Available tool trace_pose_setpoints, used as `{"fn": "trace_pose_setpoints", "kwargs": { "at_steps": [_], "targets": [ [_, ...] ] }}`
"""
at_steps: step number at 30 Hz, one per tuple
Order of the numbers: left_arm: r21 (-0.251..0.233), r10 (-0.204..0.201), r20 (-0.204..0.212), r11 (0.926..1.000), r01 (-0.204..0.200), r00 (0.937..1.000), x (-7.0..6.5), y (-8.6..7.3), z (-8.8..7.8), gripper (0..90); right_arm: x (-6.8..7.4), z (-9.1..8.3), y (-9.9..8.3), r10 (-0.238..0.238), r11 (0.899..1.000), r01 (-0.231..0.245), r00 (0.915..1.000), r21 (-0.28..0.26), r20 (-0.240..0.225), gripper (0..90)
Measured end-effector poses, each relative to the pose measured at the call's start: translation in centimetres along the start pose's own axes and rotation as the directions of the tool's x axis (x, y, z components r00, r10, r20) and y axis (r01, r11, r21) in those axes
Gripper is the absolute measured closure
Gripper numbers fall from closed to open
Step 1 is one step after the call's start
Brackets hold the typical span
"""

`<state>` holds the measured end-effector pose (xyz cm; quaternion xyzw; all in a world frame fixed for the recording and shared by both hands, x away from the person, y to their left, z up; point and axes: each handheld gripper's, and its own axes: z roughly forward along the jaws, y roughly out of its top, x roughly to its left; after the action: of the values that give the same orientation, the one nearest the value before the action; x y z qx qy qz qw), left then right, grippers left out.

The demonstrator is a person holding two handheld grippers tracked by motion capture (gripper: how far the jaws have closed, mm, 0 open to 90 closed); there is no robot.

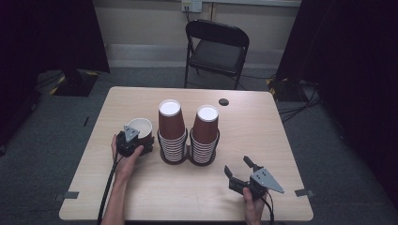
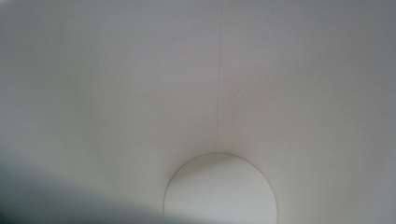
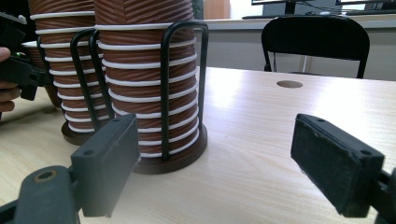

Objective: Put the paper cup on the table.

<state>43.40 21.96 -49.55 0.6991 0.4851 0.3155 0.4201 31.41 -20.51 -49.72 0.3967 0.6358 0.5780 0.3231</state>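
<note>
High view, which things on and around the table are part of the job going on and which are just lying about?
In the job:
- single paper cup, upright, left claw at its rim
- two stacks of brown cups in the black wire holder
- right claw, open, apart from the stacks

Just lying about:
- black folding chair behind the table
- tape marks on the floor

left claw [image 1: 146,144]: jaws hidden behind its body and the paper cup [image 1: 141,127], grip cannot be told | left gripper view: cup's white inside [image 2: 196,93] soft, lower left corner blurred dark | right gripper view: cup stacks [image 3: 140,70] cut off at top edge
</note>
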Motion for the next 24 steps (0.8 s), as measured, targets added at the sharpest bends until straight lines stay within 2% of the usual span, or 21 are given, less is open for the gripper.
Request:
{"fn": "trace_pose_setpoints", "kwargs": {
  "at_steps": [2,7,10,14,19,22,24],
  "targets": [
    [0.008,0.015,0.002,0.9999,-0.015,0.9999,-0.1,-0.1,-0.1,15.1,0.0,0.0,0.0,0.000,1.000,0.000,1.0000,0.000,0.000,14.7],
    [0.016,0.011,-0.004,0.9998,-0.011,0.9999,-0.1,-0.2,-0.3,15.2,0.0,0.0,0.0,0.000,1.000,0.000,1.0000,-0.002,0.002,14.7],
    [0.067,0.036,-0.012,0.9972,-0.035,0.9993,-0.2,-0.3,-0.5,15.5,0.0,0.0,0.0,0.002,1.000,-0.002,1.0000,-0.002,-0.002,14.7],
    [0.090,0.024,-0.015,0.9957,-0.023,0.9996,-0.1,-0.4,-0.6,15.6,0.0,0.0,0.0,0.001,1.000,-0.001,1.0000,-0.002,-0.001,14.7],
    [0.080,0.023,-0.020,0.9966,-0.021,0.9995,-0.1,-0.6,-1.0,15.6,0.0,0.0,0.0,0.002,1.000,-0.002,1.0000,-0.002,-0.002,14.7],
    [0.076,0.018,-0.035,0.9970,-0.015,0.9992,-0.3,-0.8,-2.2,15.6,0.0,0.0,0.0,0.001,1.000,-0.001,1.0000,-0.002,-0.003,14.7],
    [0.052,0.013,-0.035,0.9986,-0.011,0.9993,-0.4,-1.0,-2.6,15.5,0.0,0.0,0.0,0.000,1.000,0.000,1.0000,-0.001,-0.002,14.7]
  ]
}}
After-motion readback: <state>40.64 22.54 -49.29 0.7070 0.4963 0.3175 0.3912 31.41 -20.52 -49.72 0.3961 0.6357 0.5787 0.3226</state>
